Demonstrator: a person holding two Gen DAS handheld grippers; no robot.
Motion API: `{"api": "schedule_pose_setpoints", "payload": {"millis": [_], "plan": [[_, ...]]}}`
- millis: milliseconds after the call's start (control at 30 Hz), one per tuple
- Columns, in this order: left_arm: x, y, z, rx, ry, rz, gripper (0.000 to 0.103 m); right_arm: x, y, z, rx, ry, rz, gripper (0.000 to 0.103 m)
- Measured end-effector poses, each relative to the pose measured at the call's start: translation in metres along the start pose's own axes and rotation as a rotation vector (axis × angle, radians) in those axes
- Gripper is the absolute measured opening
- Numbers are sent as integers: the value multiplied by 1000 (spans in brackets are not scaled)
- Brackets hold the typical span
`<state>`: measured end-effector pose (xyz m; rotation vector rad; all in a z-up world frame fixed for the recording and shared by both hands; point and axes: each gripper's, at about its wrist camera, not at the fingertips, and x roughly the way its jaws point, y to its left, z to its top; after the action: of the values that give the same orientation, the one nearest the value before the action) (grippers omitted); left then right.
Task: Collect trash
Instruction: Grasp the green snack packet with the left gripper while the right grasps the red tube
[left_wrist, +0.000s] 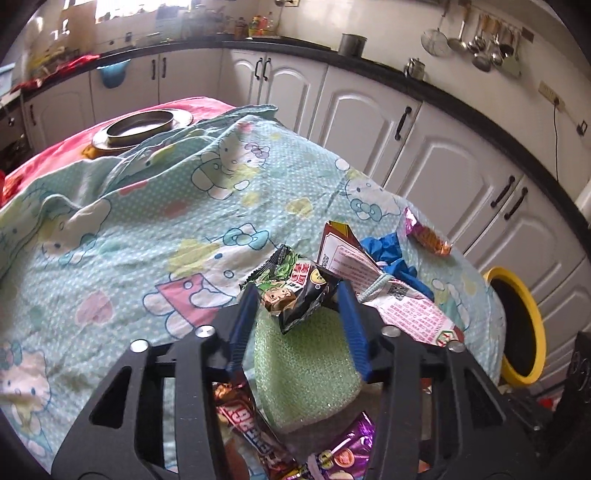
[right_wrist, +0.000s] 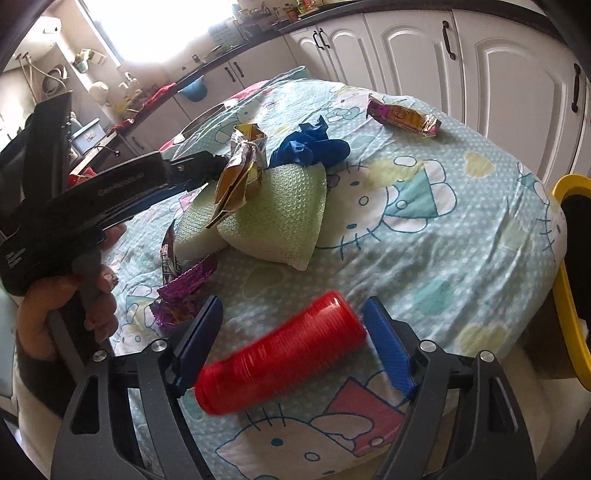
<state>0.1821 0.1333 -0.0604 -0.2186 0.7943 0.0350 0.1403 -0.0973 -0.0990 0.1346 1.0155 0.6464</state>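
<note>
Blue pads of the left gripper (left_wrist: 299, 295) pinch a black snack wrapper (left_wrist: 295, 291) above a green sponge (left_wrist: 306, 373); the thin foil could slip free on lifting. Across the desk (left_wrist: 110, 229) I count one sponge, one blue glove (left_wrist: 391, 258) and about five wrappers. From the right wrist, the right gripper (right_wrist: 291, 321) stands spread around one red cup stack (right_wrist: 280, 354), untouched; it could roll away. One yellow-rimmed bin (right_wrist: 569, 288) waits beside.
</note>
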Motion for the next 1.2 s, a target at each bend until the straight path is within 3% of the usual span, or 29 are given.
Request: {"api": "schedule_pose_setpoints", "payload": {"millis": [200,367,500,767,1200], "plan": [[6,1,-2,21,11,12,21,-4,-6,0,23,1,7,66],[5,1,-1,16,1,7,13,-7,-16,1,48,6,6,39],[5,-1,-2,19,-3,0,3,-10,-22,2,70,3,27,37],[-9,3,-2,-31,-53,29,3,-20,-21,10,57,-41,56,34],[-49,1,3,-69,-133,3,2,-46,-39,34,34,-184,-15,33]]}}
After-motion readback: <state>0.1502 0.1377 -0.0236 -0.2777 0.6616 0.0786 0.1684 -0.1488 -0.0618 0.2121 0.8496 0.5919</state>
